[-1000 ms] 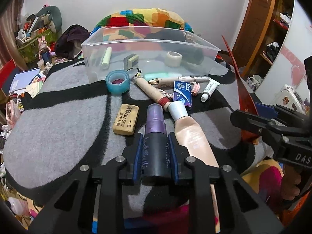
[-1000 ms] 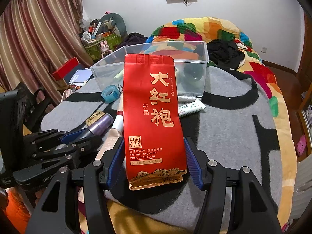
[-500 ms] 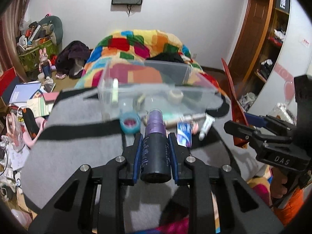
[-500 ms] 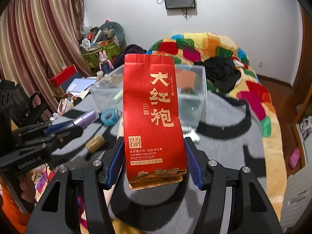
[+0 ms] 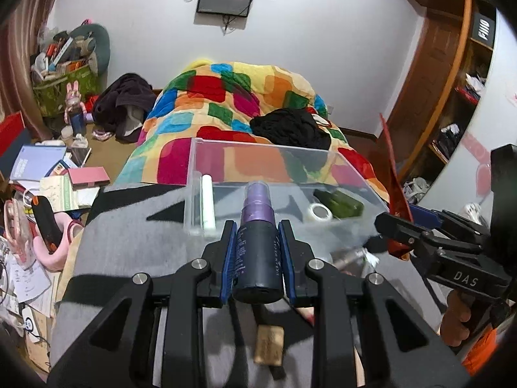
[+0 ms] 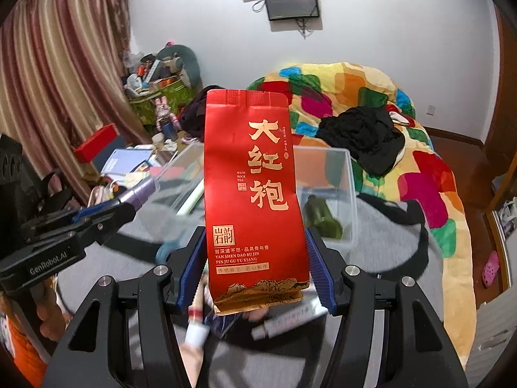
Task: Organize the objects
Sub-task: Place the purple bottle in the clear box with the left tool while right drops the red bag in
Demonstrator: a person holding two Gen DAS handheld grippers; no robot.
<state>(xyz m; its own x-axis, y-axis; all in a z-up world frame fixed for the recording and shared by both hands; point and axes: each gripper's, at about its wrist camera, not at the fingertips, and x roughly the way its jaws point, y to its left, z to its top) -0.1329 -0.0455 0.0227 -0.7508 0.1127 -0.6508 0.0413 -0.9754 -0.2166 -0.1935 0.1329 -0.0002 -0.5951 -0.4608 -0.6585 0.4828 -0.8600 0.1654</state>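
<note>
My left gripper [image 5: 258, 258] is shut on a dark spray bottle with a purple cap [image 5: 258, 226] and holds it in the air, in front of the clear plastic bin [image 5: 258, 152]. My right gripper [image 6: 257, 268] is shut on a red tea packet [image 6: 252, 194] and holds it upright above the grey blanket. The bin [image 6: 347, 174] holds a white tube [image 5: 207, 207], a tape roll [image 5: 319, 211] and a green bottle [image 5: 339, 202]. The right gripper shows at the right of the left wrist view [image 5: 397, 229]; the left one shows at the left of the right wrist view [image 6: 129, 207].
Loose items lie on the blanket below: an eraser [image 5: 269, 344], a white marker [image 6: 287, 321], a white-capped tube [image 6: 195, 333], a blue tape roll [image 6: 163, 252]. A colourful quilt [image 5: 232, 97] lies behind the bin. Books and clutter cover the floor at left [image 5: 42, 168].
Both grippers have risen with their loads and moved toward the bin, so the items on the blanket now lie lower and closer under them. The grips have not changed.
</note>
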